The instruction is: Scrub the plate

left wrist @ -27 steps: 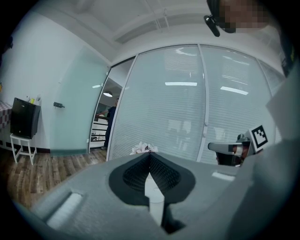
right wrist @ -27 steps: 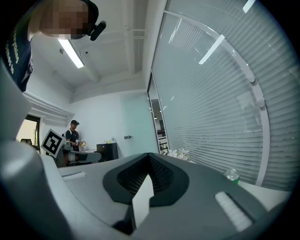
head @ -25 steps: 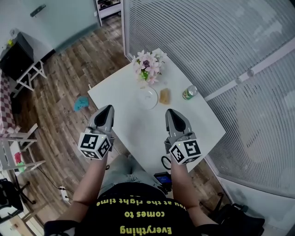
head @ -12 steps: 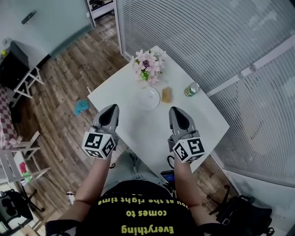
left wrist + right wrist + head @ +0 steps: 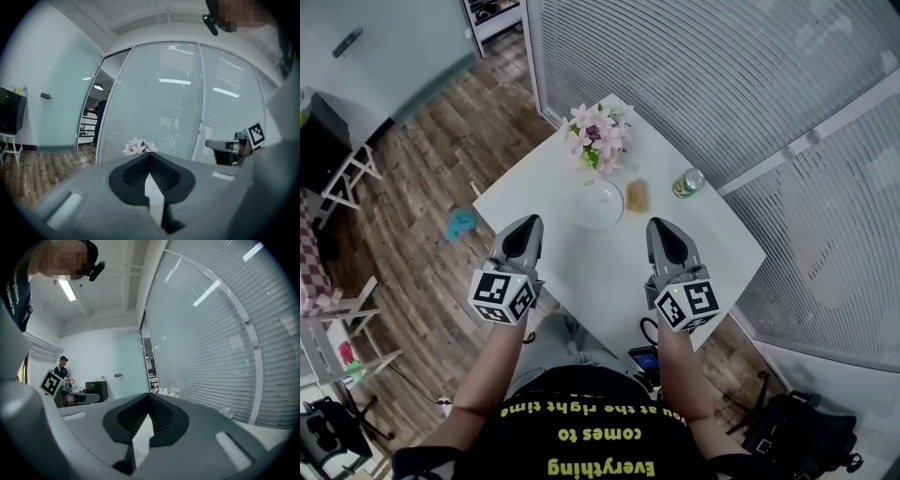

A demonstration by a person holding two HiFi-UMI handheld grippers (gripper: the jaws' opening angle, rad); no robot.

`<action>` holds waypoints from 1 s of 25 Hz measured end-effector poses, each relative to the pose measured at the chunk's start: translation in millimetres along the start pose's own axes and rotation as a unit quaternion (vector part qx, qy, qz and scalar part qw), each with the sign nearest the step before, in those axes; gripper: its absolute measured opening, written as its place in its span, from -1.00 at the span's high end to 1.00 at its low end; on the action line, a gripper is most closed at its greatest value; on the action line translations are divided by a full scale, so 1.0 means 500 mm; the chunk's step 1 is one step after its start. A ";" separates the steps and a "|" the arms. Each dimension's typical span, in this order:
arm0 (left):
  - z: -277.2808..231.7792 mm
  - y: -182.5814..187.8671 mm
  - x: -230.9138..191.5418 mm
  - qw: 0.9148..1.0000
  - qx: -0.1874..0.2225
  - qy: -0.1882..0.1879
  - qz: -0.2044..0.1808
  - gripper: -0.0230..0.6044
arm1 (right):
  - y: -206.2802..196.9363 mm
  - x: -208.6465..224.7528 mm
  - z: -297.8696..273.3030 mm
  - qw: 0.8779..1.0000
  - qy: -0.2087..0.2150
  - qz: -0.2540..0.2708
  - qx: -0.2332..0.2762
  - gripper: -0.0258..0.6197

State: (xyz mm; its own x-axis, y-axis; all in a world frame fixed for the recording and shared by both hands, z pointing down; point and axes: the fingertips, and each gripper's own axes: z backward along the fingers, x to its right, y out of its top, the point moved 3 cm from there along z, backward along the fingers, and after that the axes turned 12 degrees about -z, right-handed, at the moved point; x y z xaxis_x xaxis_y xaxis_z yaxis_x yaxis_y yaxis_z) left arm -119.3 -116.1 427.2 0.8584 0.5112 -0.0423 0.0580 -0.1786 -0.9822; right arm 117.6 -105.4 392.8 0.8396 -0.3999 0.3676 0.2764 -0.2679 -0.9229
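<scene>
Over the white table point(image 5: 581, 267), left gripper point(image 5: 525, 223) and right gripper point(image 5: 662, 226) hover closed, empty, pre-scrub; next: open for tan rectangular sponge point(image 5: 637, 195) beside round white plate point(image 5: 599, 203).

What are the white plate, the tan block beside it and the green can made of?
The plate looks like ceramic, perhaps plastic: plain white and smooth; too small to judge its gloss. The block seems to be a sponge: matte tan. The can is likely metal: silvery top, green side.
</scene>
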 end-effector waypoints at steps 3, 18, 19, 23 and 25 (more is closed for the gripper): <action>-0.009 -0.004 -0.005 1.000 -0.003 -0.001 0.003 0.92 | -0.002 0.007 -0.004 1.000 -0.004 -0.001 -0.002 0.90; -0.077 -0.052 -0.017 0.999 -0.028 -0.014 0.014 0.92 | -0.034 0.074 -0.042 0.999 -0.027 -0.008 -0.024 0.90; -0.082 -0.057 -0.018 0.999 -0.030 -0.015 0.015 0.92 | -0.036 0.078 -0.046 0.999 -0.029 -0.009 -0.026 0.90; -0.104 -0.077 -0.021 0.999 -0.038 -0.016 0.021 0.92 | -0.048 0.095 -0.062 0.999 -0.032 -0.012 -0.034 0.90; -0.114 -0.085 -0.024 0.999 -0.042 -0.017 0.024 0.92 | -0.053 0.101 -0.071 0.999 -0.033 -0.013 -0.038 0.90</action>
State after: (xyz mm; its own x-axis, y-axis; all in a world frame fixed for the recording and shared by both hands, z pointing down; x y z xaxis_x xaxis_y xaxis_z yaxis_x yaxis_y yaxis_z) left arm -102.9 -162.4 479.7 0.8438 0.5279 -0.0965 0.0608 -0.2728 -0.9601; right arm 136.2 -149.4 439.7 0.8622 -0.3342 0.3808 0.2648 -0.3434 -0.9011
